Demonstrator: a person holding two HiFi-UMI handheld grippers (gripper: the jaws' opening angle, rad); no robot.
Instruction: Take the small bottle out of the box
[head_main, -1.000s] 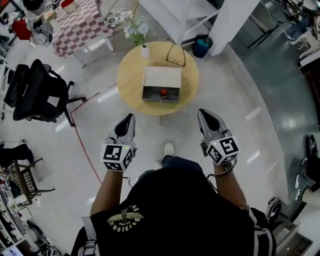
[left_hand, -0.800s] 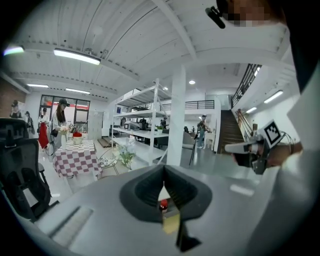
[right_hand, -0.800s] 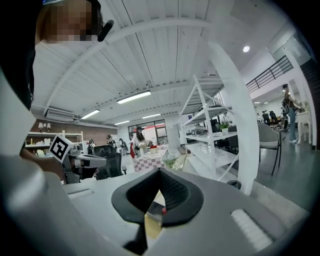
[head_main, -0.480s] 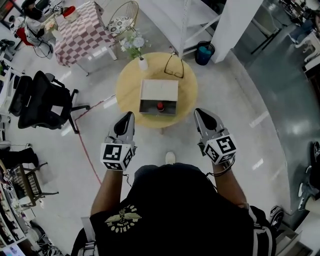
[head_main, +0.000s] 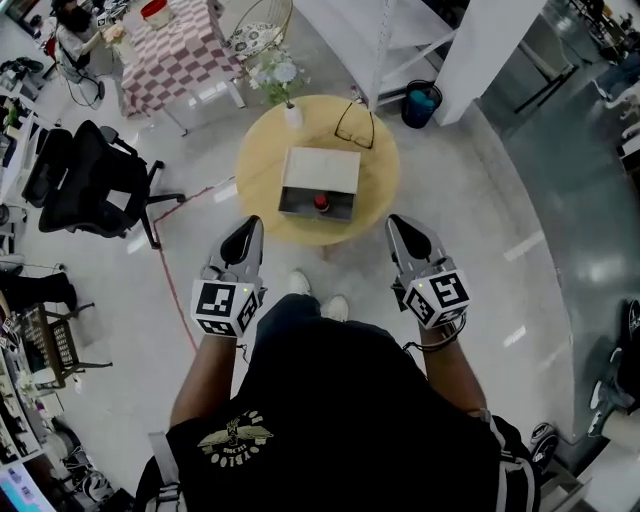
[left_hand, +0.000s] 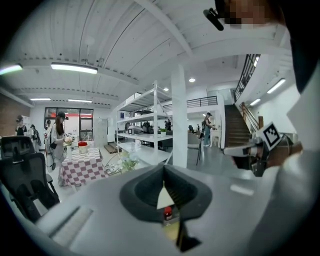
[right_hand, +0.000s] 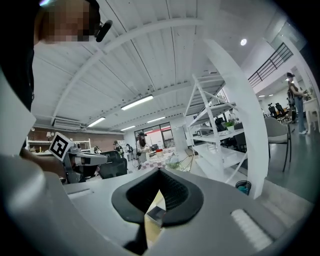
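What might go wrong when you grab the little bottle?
The small bottle sits in the open box; a gripper might bump the box and slide it into the flower vase or glasses behind. The left gripper and right gripper are shut, so one must open or it may knock the bottle over.

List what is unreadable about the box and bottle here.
- Small red-capped bottle: head view, too small; only the cap reads.
- White open-fronted box interior: head view, hidden under its top.
- Round wooden table: left gripper view, behind the left hand-held gripper.
- Bottle in right gripper view: blocked by the right hand-held gripper.
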